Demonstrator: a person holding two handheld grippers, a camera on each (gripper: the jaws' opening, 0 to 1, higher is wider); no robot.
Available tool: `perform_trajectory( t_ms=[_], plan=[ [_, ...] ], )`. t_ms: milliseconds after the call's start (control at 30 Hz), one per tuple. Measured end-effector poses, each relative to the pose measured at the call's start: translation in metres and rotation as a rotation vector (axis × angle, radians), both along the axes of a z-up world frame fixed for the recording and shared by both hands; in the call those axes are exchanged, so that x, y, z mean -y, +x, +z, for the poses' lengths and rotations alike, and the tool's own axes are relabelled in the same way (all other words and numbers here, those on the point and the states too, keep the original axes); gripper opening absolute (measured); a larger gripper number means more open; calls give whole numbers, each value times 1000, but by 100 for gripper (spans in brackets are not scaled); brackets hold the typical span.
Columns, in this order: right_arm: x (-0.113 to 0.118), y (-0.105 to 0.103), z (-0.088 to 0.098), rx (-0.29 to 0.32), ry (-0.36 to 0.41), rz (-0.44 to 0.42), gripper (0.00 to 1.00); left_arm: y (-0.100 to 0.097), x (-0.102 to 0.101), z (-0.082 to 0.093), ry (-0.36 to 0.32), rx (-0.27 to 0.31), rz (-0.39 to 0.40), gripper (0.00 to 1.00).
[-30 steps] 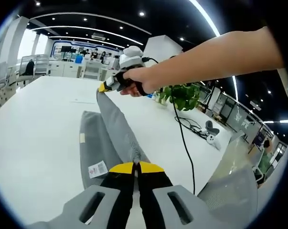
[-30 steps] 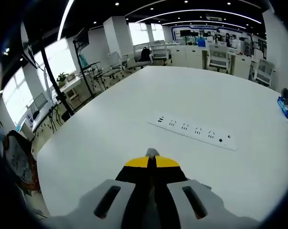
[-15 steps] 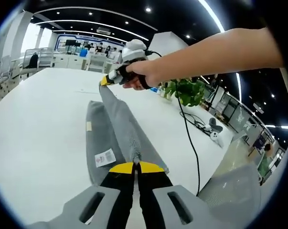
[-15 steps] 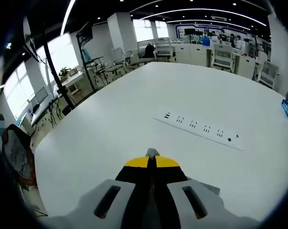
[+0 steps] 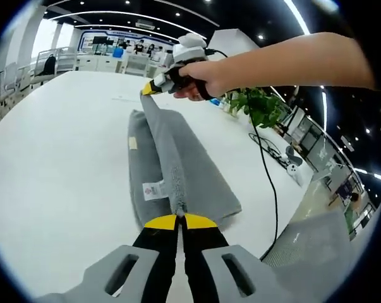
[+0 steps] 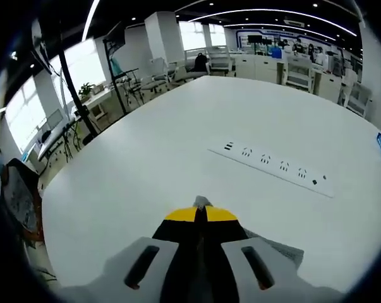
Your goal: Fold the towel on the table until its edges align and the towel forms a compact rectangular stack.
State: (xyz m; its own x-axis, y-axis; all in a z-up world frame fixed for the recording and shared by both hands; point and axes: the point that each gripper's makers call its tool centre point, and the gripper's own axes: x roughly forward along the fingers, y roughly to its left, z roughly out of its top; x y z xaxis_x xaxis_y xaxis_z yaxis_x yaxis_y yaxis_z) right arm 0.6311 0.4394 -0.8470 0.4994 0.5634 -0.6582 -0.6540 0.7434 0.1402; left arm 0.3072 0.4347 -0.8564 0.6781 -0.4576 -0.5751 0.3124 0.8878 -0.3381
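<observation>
You've got the grey towel (image 5: 177, 170) lying lengthwise on the white tabletop (image 5: 57, 158), with your left hand-held gripper (image 5: 179, 220) clamped tight on the near end of its raised fold. Your right hand-held gripper (image 5: 150, 89) is pinched closed on the far end, so that fold is stretched between the two. In the right gripper view, a white power strip (image 6: 275, 168) sits further out on the tabletop, well apart from the towel scrap at the jaws.

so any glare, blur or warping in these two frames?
Left gripper view: sharp, strong fisheye bend, ceiling strips blown out, towel evenly lit between left gripper and right gripper. Right gripper view: sharp, windows blown out, soft sheen on table, power strip crisp.
</observation>
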Motion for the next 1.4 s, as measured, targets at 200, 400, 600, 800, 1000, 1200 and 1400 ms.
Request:
perform_trajectory(
  t_ms=[200, 400, 600, 800, 1000, 1200, 1400],
  plan=[
    [-1, 4, -11, 0, -9, -23, 0, 4, -6, -14, 15, -38, 2, 2],
    [-5, 8, -20, -15, -20, -48, 0, 4, -13, -26, 15, -80, 10, 2],
    [-4, 10, -27, -21, -31, -76, 0, 8, -21, -31, 24, -90, 20, 3],
    [-5, 10, -34, -36, -39, -82, 1, 6, -28, -40, 36, -111, 26, 7],
    [-7, 4, -32, -24, -8, -68, 3, 2, -33, -38, 36, -108, 32, 9],
    [-6, 5, -18, 27, 8, -86, 13, 5, -37, -31, 48, -85, 33, 9],
    [12, 8, -12, 47, 7, -102, 17, 10, -41, -18, 54, -39, 43, 10]
  ],
)
